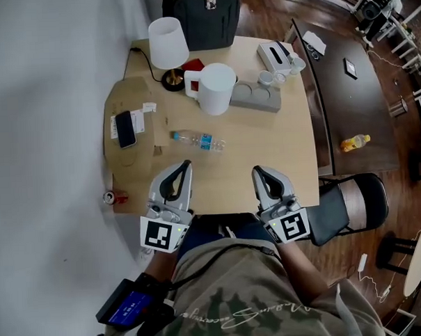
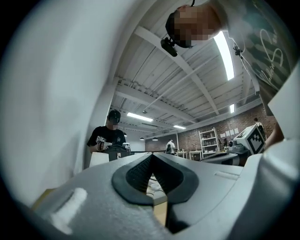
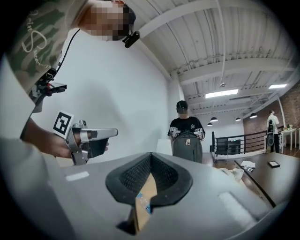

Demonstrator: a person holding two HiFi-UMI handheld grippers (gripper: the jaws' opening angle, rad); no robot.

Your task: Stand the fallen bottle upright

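A clear plastic bottle (image 1: 197, 140) with a blue label lies on its side on the light wooden table (image 1: 279, 147), cap toward the left. Both grippers hover at the table's near edge, short of the bottle. My left gripper (image 1: 187, 164) is just below the bottle, jaws together and empty. My right gripper (image 1: 256, 171) sits further right, also shut with nothing in it. In the left gripper view the fingertips (image 2: 151, 157) meet. In the right gripper view the jaws (image 3: 151, 154) meet too, and the bottle's blue label (image 3: 143, 202) shows through the gap beneath them.
A white lamp (image 1: 168, 44), a white jug (image 1: 216, 88), a grey tray with cups (image 1: 257, 97), a tissue box (image 1: 274, 54), a phone (image 1: 126, 128) and a black backpack (image 1: 202, 18) fill the far half. A dark table (image 1: 353, 95) and a black chair (image 1: 353, 203) stand to the right.
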